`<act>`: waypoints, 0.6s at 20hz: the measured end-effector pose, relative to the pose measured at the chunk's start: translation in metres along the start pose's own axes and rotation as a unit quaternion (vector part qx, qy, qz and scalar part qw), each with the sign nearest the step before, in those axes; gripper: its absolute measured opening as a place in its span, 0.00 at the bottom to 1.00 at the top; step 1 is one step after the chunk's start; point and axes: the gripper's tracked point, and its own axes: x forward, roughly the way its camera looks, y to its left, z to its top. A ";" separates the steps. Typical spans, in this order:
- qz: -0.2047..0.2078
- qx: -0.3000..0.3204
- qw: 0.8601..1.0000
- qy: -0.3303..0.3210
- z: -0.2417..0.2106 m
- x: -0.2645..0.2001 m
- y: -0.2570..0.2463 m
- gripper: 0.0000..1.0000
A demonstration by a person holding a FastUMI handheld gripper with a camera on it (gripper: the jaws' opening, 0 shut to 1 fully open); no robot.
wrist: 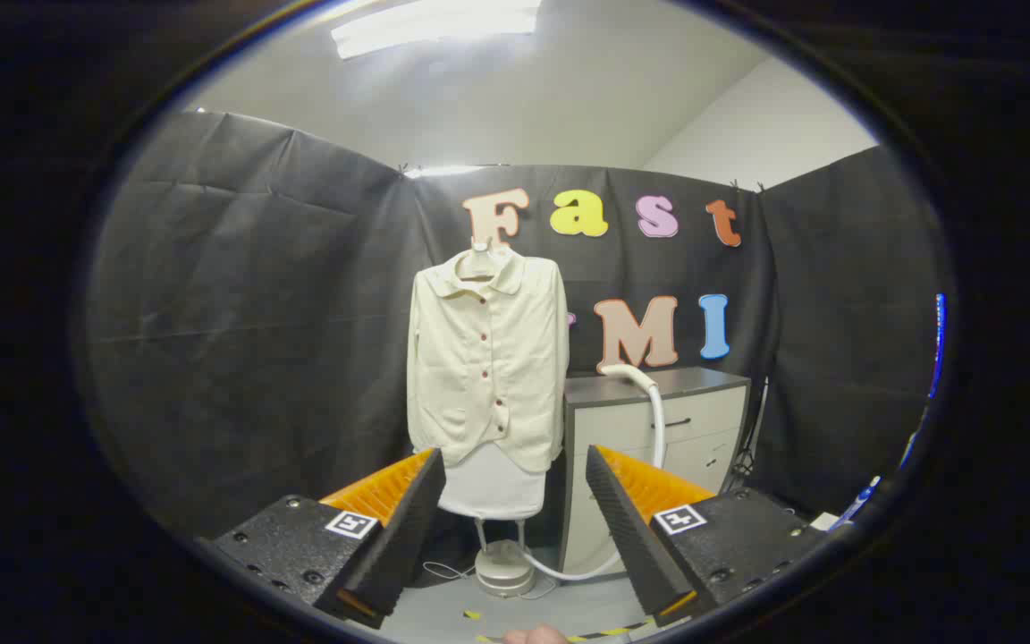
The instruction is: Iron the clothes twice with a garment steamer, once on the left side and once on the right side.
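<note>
Two fingers of the gripper [510,528] spread wide at the near edge, gripping nothing, with open air between them. Held back and level, probably to take in the whole booth before committing to a reach.

Far ahead, centred beyond the fingers: a cream shirt [486,358], buttoned, hung on a hanger [478,259] high on the steamer's stand. Hung upright and flat like that so both front panels face out, left side and right side each open to a pass of steam. Below the hem, a pale board or pad [491,483] backing the cloth, then thin legs down to a round steamer base [504,568] on the floor.

From the base, a white hose [655,420] looping right along the floor, then rising and curving over the top of a grey drawer cabinet [658,447] just right of the shirt. Hose end seemingly resting on the cabinet top near the shirt's right sleeve; steamer head itself too small and partly hidden to make out. Parked there, likely, for an easy grab beside the garment.

Striped tape [604,631] on the near floor, and part of a hand [535,636] at the very bottom between the fingers.

Judging by this, no ironing begun: steamer head not picked up, shirt untouched. Next: approach right of the shirt, toward the hose end.
</note>
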 end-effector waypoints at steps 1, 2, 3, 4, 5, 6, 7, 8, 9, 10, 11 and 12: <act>-0.001 -0.001 1.000 0.000 -0.001 0.000 0.000 0.96; -0.002 -0.001 1.000 0.000 0.000 0.000 0.000 0.96; -0.002 0.001 1.000 -0.002 -0.001 -0.001 0.000 0.97; -0.001 0.004 1.000 -0.004 0.001 -0.001 0.001 0.97; 0.000 0.005 1.000 -0.006 0.002 -0.002 0.002 0.97; -0.001 0.004 1.000 -0.007 0.003 -0.002 0.002 0.97; -0.001 0.004 1.000 -0.007 0.003 -0.003 0.001 0.96; -0.001 0.003 1.000 -0.007 0.003 -0.003 0.000 0.96; 0.000 0.003 1.000 -0.008 0.003 -0.004 0.001 0.96; 0.000 0.002 1.000 -0.009 0.004 -0.005 0.001 0.96; 0.001 0.000 1.000 -0.008 0.004 -0.006 0.001 0.96; 0.003 -0.003 1.000 -0.006 0.000 -0.005 0.002 0.96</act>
